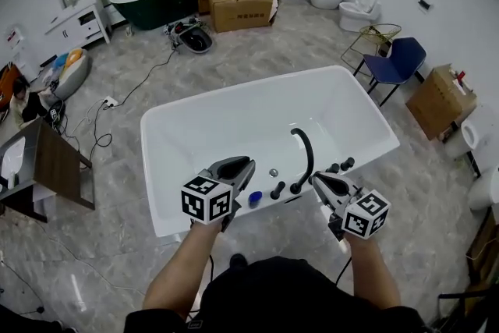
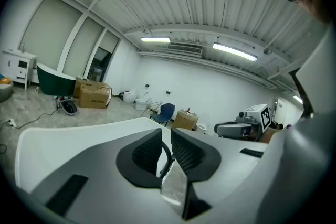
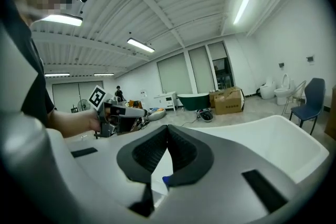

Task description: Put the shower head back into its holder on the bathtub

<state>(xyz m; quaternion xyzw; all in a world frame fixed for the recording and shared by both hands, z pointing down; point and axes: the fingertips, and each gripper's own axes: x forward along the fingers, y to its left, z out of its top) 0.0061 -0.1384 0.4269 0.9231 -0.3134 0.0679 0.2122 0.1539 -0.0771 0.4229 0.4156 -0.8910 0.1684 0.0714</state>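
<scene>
The white bathtub (image 1: 234, 109) fills the middle of the head view. On its near rim stand a curved black spout (image 1: 304, 150), black knobs (image 1: 277, 189) and a small blue piece (image 1: 255, 199). At the right end of that row are two short black fittings (image 1: 341, 164); I cannot tell whether they are the shower head in its holder. My left gripper (image 1: 245, 164) hovers above the near rim, left of the spout, jaws a little apart and empty (image 2: 166, 131). My right gripper (image 1: 316, 178) hovers right of the spout, its pads (image 3: 157, 152) pressed together on nothing.
Cardboard boxes (image 1: 242, 0) and a dark green tub (image 1: 156, 2) stand at the back. A blue chair (image 1: 399, 62) and a box (image 1: 440, 101) are right of the tub, toilets (image 1: 359, 8) beyond. A wooden table (image 1: 47, 168) and floor cables (image 1: 101, 129) lie left.
</scene>
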